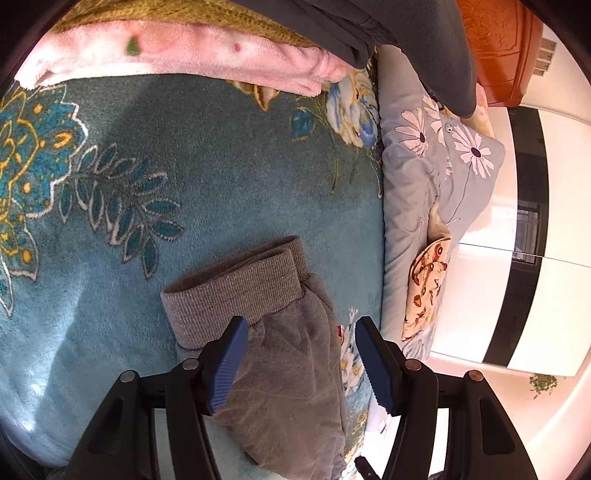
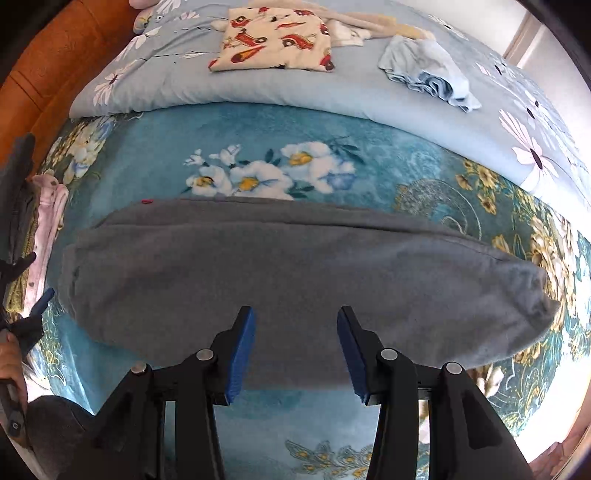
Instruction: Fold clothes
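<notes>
lying folded on teal floral blanket point(image 2: 155, 177): grey sweatpants point(image 2: 288, 266), long side running across right wrist view, ribbed waistband point(image 1: 236, 288) showing in left wrist view. hovering over waistband end: left gripper point(image 1: 299, 365), jaws standing open, blue pads apart with grey fabric below and between them, not pinching. hovering over near edge of sweatpants: right gripper point(image 2: 297, 350), jaws standing apart, nothing clamped, fabric under the gap only. sitting beyond blanket on grey daisy duvet point(image 2: 258, 88): folded car-print cloth point(image 2: 273, 40) and crumpled light blue garment point(image 2: 428, 74), well apart from sweatpants. stacking at blanket's far edge in left wrist view: pink fleece point(image 1: 184, 55), mustard knit point(image 1: 155, 14), dark grey garment point(image 1: 406, 33). gripping a handle at left edge of right wrist view: a hand point(image 2: 11, 365).
</notes>
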A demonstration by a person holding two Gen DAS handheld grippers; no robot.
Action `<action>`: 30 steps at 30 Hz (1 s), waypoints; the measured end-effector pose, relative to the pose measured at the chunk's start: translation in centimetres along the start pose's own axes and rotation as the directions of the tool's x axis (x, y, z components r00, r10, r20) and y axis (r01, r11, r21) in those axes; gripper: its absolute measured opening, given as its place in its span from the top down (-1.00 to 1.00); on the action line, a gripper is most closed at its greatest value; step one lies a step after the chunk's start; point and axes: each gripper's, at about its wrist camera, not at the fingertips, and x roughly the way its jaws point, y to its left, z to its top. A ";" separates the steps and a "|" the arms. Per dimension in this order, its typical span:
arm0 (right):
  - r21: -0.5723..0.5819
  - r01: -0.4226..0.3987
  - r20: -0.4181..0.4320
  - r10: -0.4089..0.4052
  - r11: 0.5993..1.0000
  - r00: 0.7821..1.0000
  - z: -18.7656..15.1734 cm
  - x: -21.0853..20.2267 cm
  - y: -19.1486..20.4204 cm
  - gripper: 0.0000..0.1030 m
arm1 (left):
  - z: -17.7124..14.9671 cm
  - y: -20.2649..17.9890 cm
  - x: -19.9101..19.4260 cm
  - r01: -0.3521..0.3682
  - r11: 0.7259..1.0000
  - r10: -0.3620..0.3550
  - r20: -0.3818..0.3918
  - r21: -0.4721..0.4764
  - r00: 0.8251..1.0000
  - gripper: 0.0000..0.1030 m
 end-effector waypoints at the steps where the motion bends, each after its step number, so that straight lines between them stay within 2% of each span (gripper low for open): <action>1: -0.008 -0.024 0.009 0.024 1.000 1.000 0.7 0.3 0.9 0.08 | -0.1 0.0 -0.1 0.007 1.000 -0.007 0.010 -0.006 1.000 -0.25; 5: -0.053 -0.125 0.036 0.127 0.991 0.991 2.8 1.8 4.3 0.08 | -0.6 -0.3 -0.5 0.066 0.998 -0.065 0.063 -0.015 0.996 -0.25; 7: -0.090 -0.183 0.039 0.187 0.979 0.982 2.9 2.6 5.4 0.08 | -0.6 -1.1 -1.0 0.069 0.997 -0.072 0.098 0.032 0.993 -0.25; 9: -0.124 -0.196 0.024 0.201 0.973 0.979 2.8 3.6 5.4 0.08 | -0.5 -1.9 -1.5 0.026 0.995 -0.039 0.125 0.098 0.991 -0.25; 12: -0.177 -0.218 0.002 0.222 0.960 0.975 3.3 5.3 4.7 0.08 | 0.1 -2.6 -1.6 -0.072 0.980 0.051 0.115 0.186 0.992 -0.25; 15: -0.235 -0.261 -0.021 0.264 0.936 0.964 4.6 6.7 4.1 0.08 | 0.9 -3.4 -0.9 -0.200 0.934 0.182 0.088 0.296 0.979 -0.25; 19: -0.339 -0.307 -0.057 0.306 0.889 0.950 5.7 8.2 4.2 0.08 | 1.7 -3.5 0.0 -0.279 0.891 0.262 0.097 0.359 0.960 -0.25; 23: -0.442 -0.311 -0.077 0.310 0.842 0.948 6.4 9.7 4.8 0.08 | 2.2 -3.5 2.3 -0.252 0.893 0.248 0.060 0.373 0.967 -0.25; 26: -0.475 -0.334 -0.101 0.326 0.814 0.940 6.7 10.4 4.7 0.08 | 2.5 -2.7 4.1 -0.233 0.913 0.243 0.012 0.335 0.970 -0.21; 28: -0.491 -0.338 -0.112 0.326 0.803 0.939 6.7 10.8 4.3 0.08 | 2.4 -2.4 4.8 -0.218 0.923 0.234 -0.014 0.318 0.972 -0.21; 30: -0.507 -0.326 -0.118 0.310 0.798 0.943 6.6 11.3 4.0 0.08 | 1.9 -2.9 4.7 -0.196 0.918 0.216 -0.020 0.344 0.976 -0.20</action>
